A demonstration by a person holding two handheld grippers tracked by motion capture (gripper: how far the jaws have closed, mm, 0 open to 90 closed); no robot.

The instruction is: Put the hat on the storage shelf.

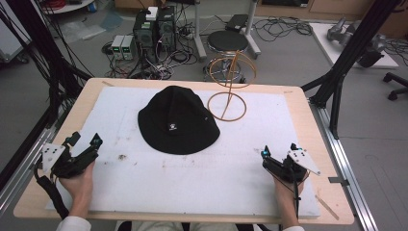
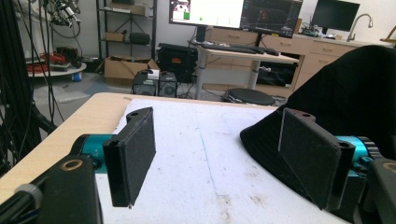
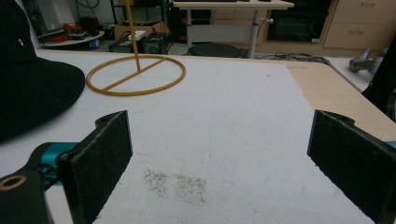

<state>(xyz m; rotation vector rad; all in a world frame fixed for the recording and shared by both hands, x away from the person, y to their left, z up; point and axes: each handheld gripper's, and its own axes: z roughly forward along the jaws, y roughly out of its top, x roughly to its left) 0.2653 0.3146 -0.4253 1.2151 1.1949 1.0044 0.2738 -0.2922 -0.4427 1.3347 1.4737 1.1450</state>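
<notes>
Black bucket hat (image 1: 178, 120) sits brim-down on the white mat (image 1: 192, 183), roughly mid-table and a bit toward the far edge, small white logo facing the person. Just to its right stands a yellow wire hat stand (image 1: 228, 91): flat ring base w/ a crossbar on the mat, thin upright post, hoop frame at top; base ring is just beside the hat's brim, can't tell if they touch. Left gripper (image 1: 84, 141) held low at the near-left corner of the mat, left hand (image 1: 79, 185) wrapped round its body, jaws pointing up-table. In the left gripper view its two black padded jaws stand wide apart w/ nothing between them but bare mat; the hat's brim (image 2: 261, 140) shows behind the right-side jaw, apart from it. Right gripper (image 1: 279, 153) sits at the near-right of the mat, right hand (image 1: 287, 190) under it, grey three-cornered plate on top. Right gripper view: jaws spread wide, empty, a brownish smudge (image 3: 175, 182) on the mat between them, stand's ring base (image 3: 135, 74) farther off and hat edge at far left. Mat lies on a light wood table (image 1: 298, 96); beyond it a round black stool (image 1: 228, 42) and PC boxes (image 1: 155, 29) w/ tangled cables on the floor.
</notes>
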